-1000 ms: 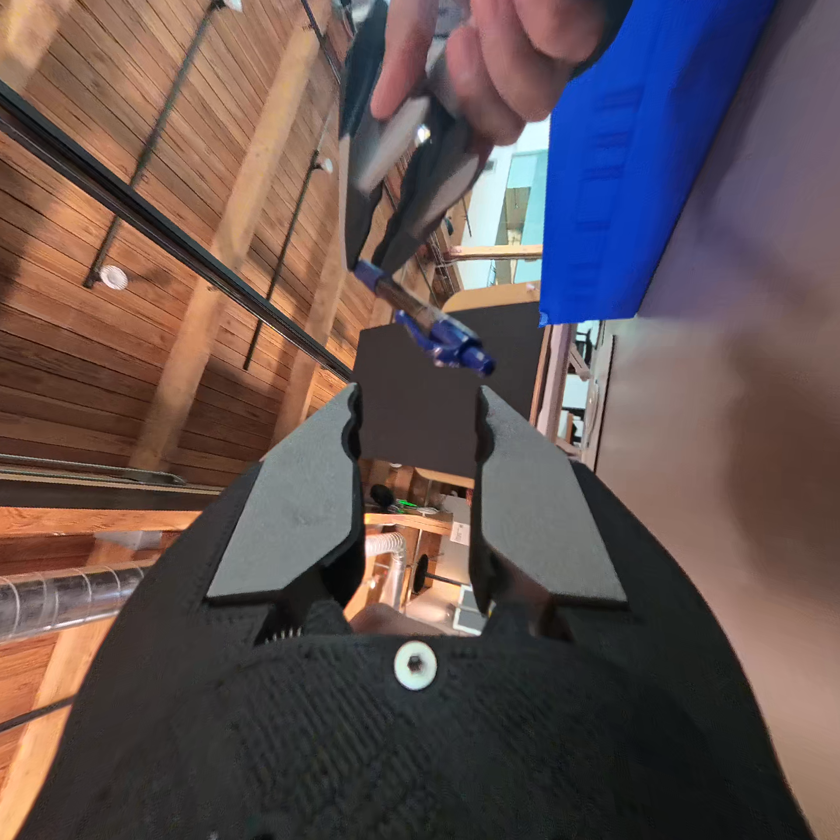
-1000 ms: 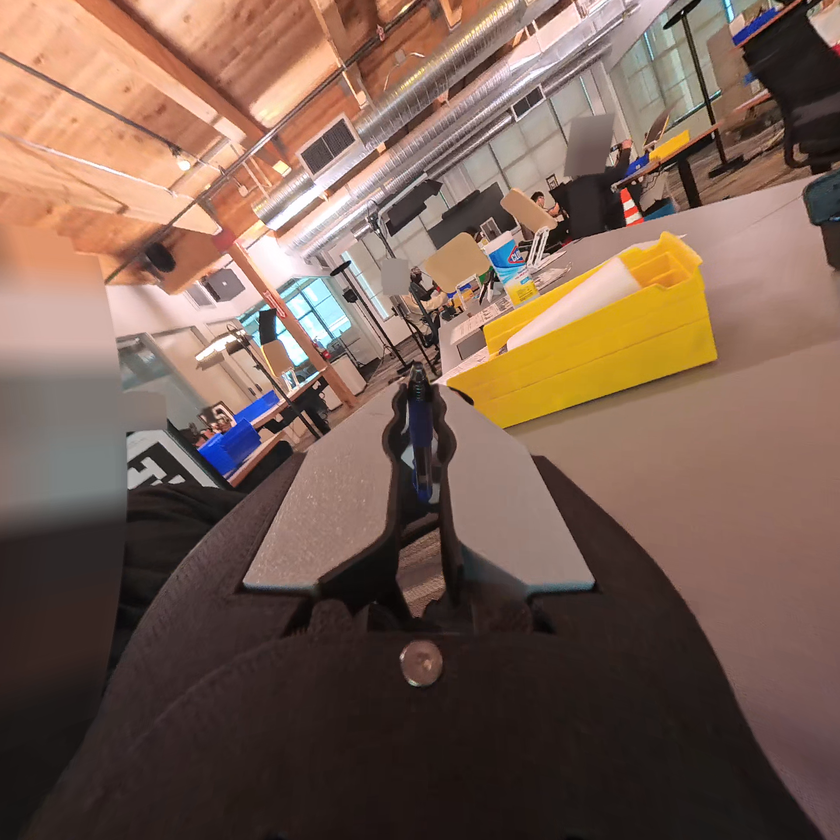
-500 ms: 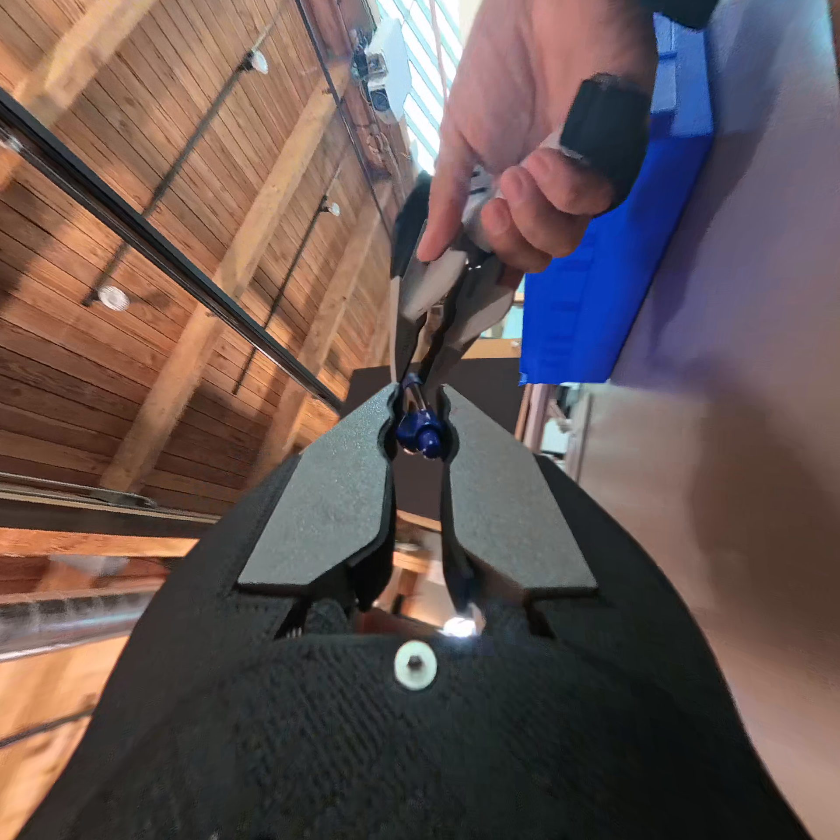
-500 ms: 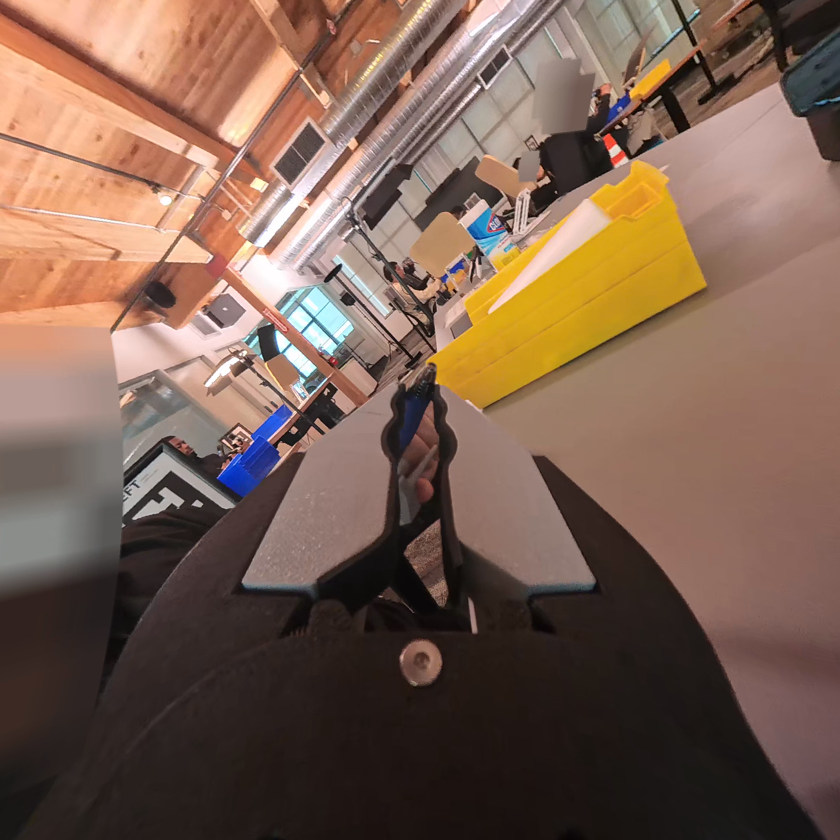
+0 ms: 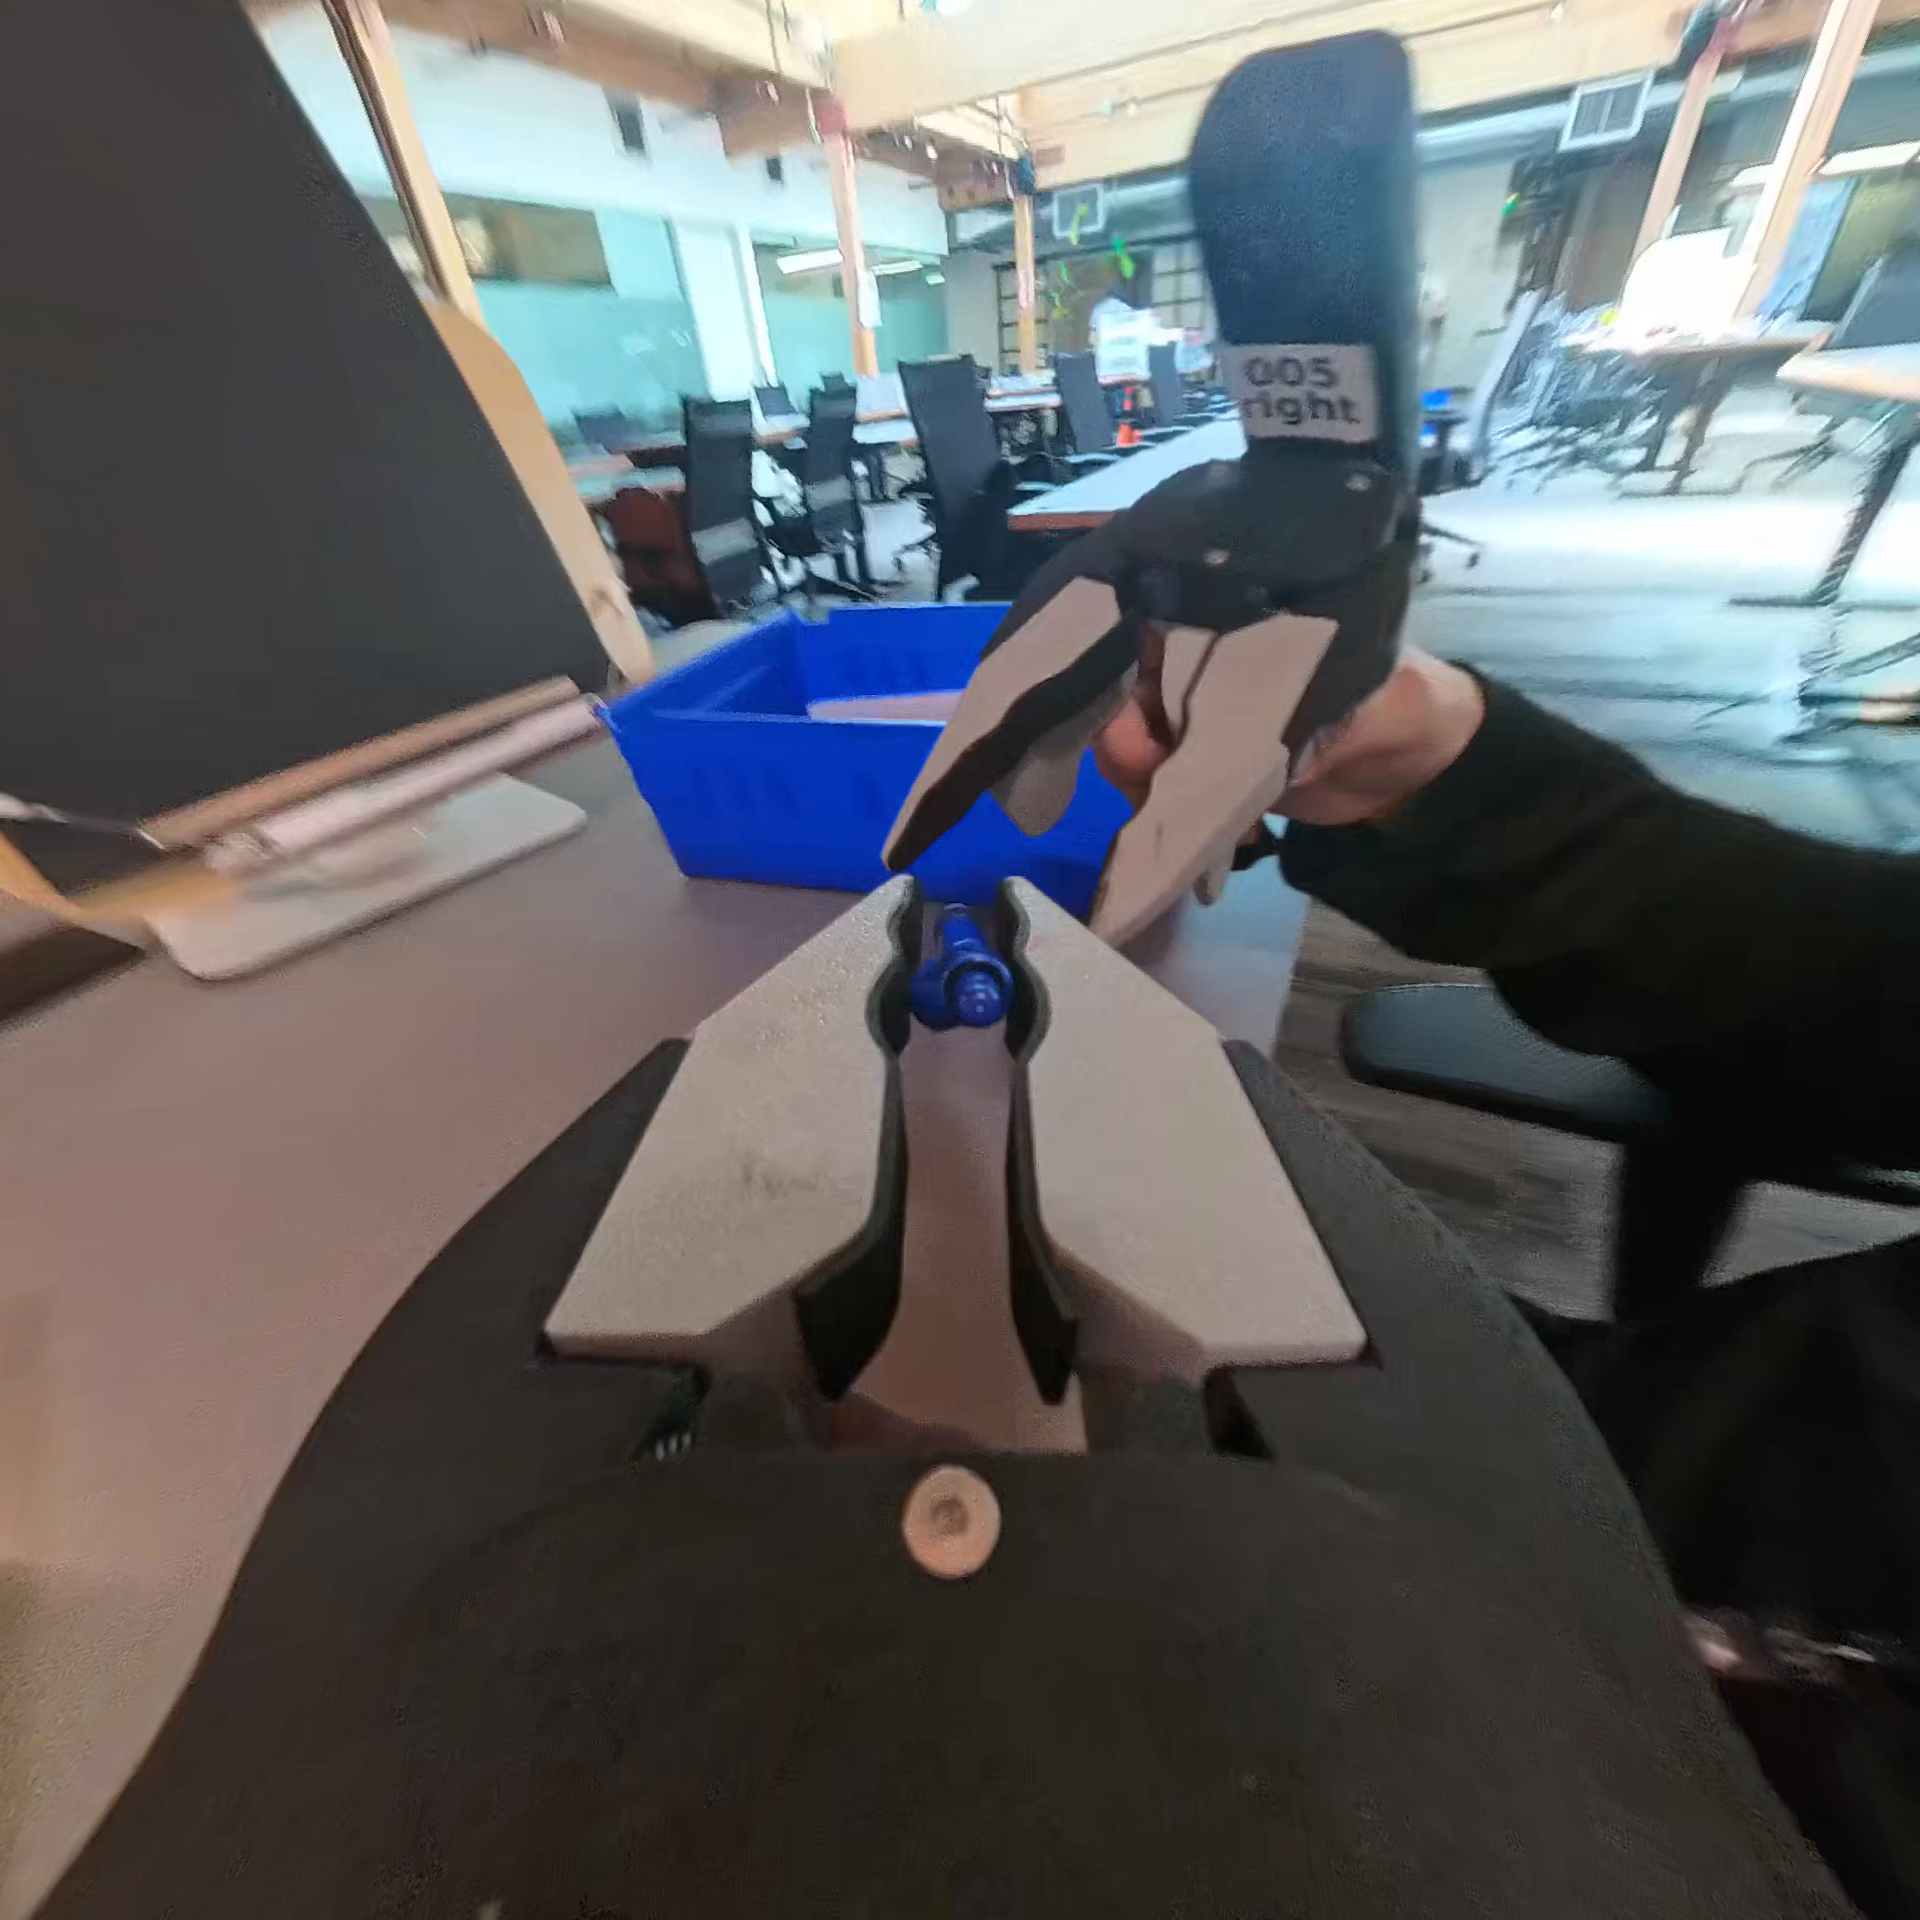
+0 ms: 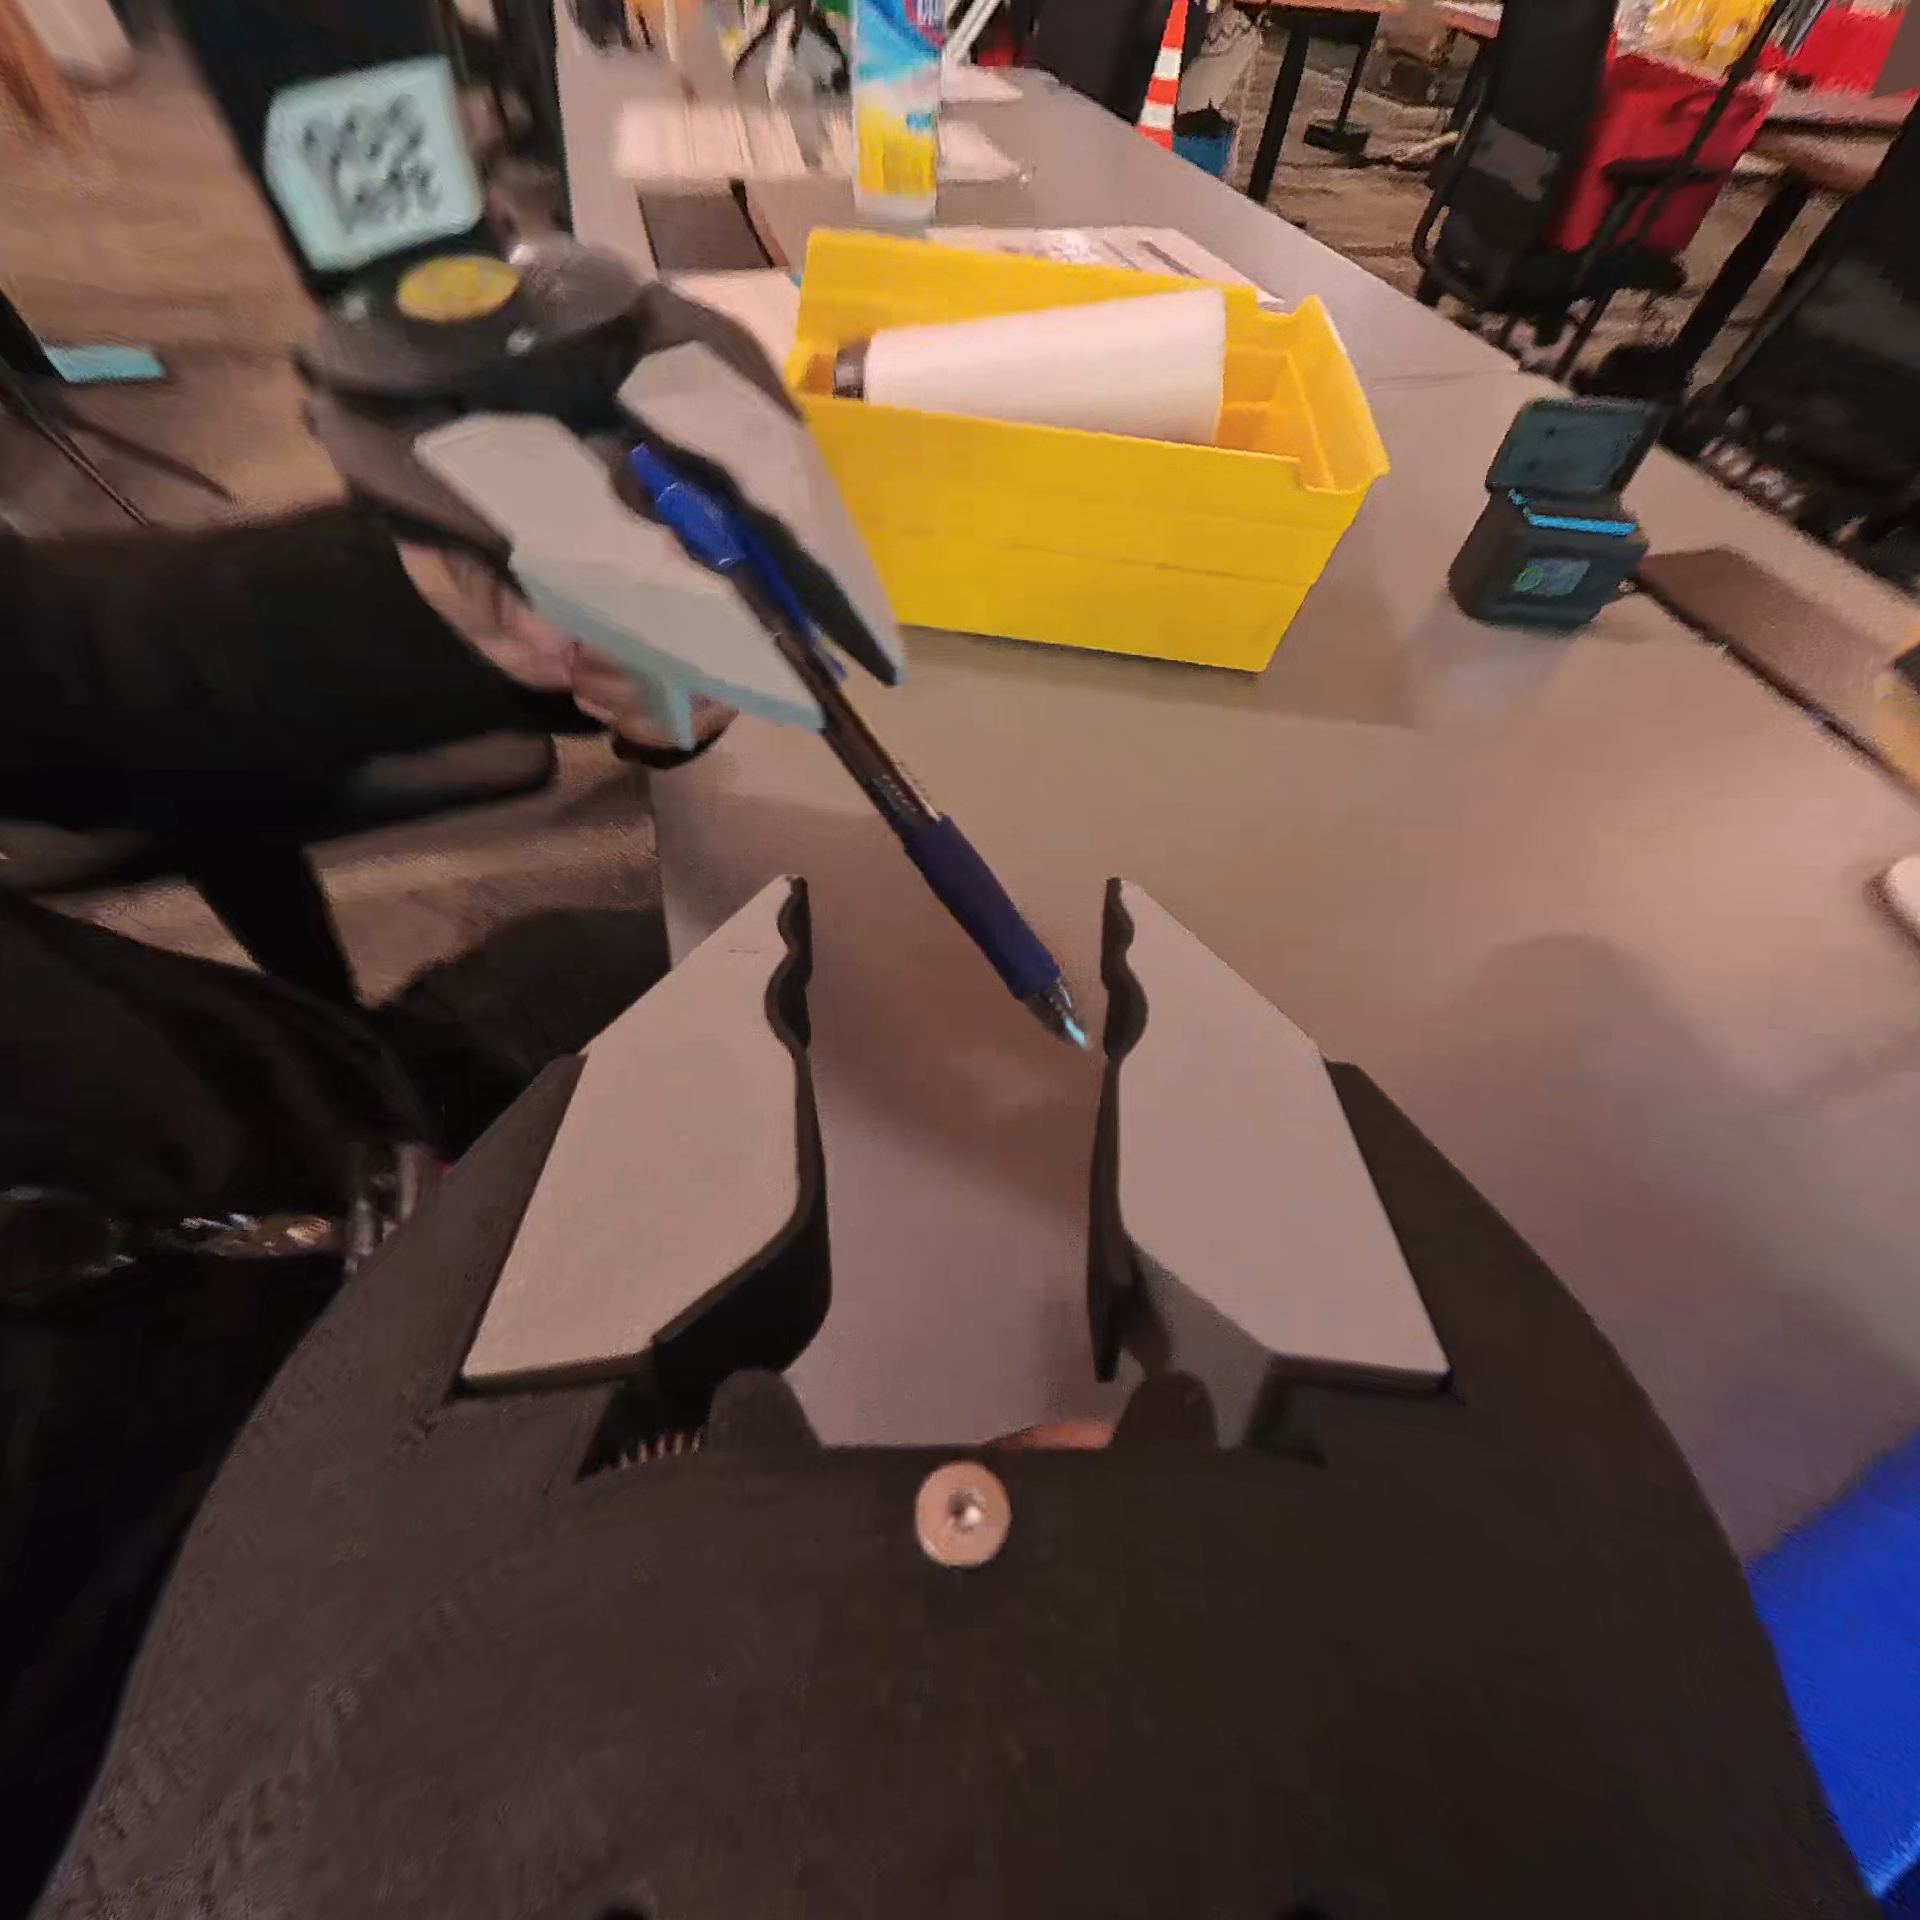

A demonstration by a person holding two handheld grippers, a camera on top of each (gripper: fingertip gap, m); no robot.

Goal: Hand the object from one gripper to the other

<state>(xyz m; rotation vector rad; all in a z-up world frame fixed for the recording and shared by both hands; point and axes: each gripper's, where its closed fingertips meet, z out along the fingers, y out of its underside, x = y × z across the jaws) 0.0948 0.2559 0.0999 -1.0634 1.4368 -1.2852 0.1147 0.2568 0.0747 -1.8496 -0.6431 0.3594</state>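
Left claw [image 5: 954, 914], nearest in the left wrist view: closed on a blue pen [image 5: 954, 985], whose clicker end shows between the fingertips. In the right wrist view the same claw [image 6: 831, 675] appears farther off at upper left, gripping the pen's [image 6: 935, 862] upper barrel — the pen slopes down and to the right, its dark blue grip and tip hanging in the gap of the right claw [image 6: 954, 935], touching neither finger. Right claw: spread wide and holding nothing; in the left wrist view it [image 5: 1003, 883] hangs just beyond the left claw, held by a hand [image 5: 1382, 743] in a black sleeve. Below lies the grey desk [image 6: 1455, 883]. Farther back — a blue bin [image 5: 810, 769] in the left wrist view; a yellow bin [image 6: 1091, 520] holding a white cone [image 6: 1049, 364], and a small black case [image 6: 1558, 520], in the right wrist view.
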